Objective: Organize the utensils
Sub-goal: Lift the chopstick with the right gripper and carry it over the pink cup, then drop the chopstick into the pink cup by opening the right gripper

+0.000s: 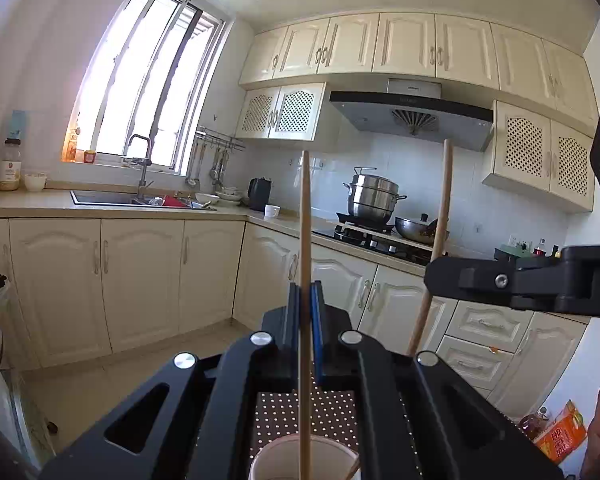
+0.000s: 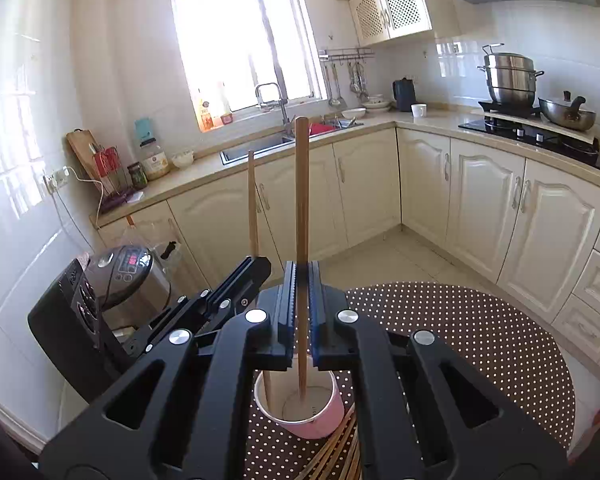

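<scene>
Left wrist view: the left claw (image 1: 306, 300) is clamped on an upright chopstick (image 1: 305, 248) whose lower end dips into the cup (image 1: 304, 458). The right claw (image 2: 302, 280) pinches a second chopstick (image 2: 301, 200), its tip inside the same pink cup on the dotted counter (image 2: 480, 340). More chopsticks (image 2: 340, 448) lie beside the cup.

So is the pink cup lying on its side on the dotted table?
No, the pink cup stands upright on the dotted table, its open mouth up, with both held chopsticks' lower ends inside it.
</scene>
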`<move>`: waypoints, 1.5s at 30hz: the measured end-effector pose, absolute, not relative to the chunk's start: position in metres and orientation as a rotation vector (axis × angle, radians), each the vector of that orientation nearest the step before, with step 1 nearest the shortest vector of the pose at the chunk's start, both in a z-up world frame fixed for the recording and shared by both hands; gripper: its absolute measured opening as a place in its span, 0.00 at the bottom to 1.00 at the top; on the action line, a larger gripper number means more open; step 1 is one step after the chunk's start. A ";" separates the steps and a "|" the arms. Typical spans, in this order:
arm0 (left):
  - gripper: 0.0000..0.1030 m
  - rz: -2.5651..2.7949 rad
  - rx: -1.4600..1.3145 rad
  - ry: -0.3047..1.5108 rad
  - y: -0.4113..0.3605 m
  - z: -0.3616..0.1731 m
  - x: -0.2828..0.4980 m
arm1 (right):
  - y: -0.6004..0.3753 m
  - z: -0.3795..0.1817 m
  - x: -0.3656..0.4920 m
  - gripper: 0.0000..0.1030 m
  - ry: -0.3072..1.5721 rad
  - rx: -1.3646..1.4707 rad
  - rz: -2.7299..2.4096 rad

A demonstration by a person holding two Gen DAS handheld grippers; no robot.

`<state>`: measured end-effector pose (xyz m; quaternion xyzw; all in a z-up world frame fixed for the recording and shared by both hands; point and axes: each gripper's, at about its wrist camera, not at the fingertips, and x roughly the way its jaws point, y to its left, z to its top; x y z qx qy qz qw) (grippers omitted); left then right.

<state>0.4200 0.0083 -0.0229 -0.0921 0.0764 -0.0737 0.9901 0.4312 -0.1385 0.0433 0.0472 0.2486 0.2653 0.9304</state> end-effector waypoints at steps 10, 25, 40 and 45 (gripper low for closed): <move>0.15 -0.147 -0.141 0.255 0.008 -0.045 0.416 | -0.137 0.007 0.433 0.06 0.602 0.082 0.526; 0.40 -0.144 -0.113 0.338 0.015 -0.034 0.381 | -0.153 -0.007 0.417 0.07 0.660 0.109 0.464; 0.41 -0.220 -0.004 0.511 -0.011 -0.059 0.340 | -0.187 -0.021 0.370 0.14 0.687 0.099 0.458; 0.41 -0.262 0.065 0.619 -0.028 -0.090 0.339 | -0.201 -0.038 0.362 0.15 0.726 0.090 0.454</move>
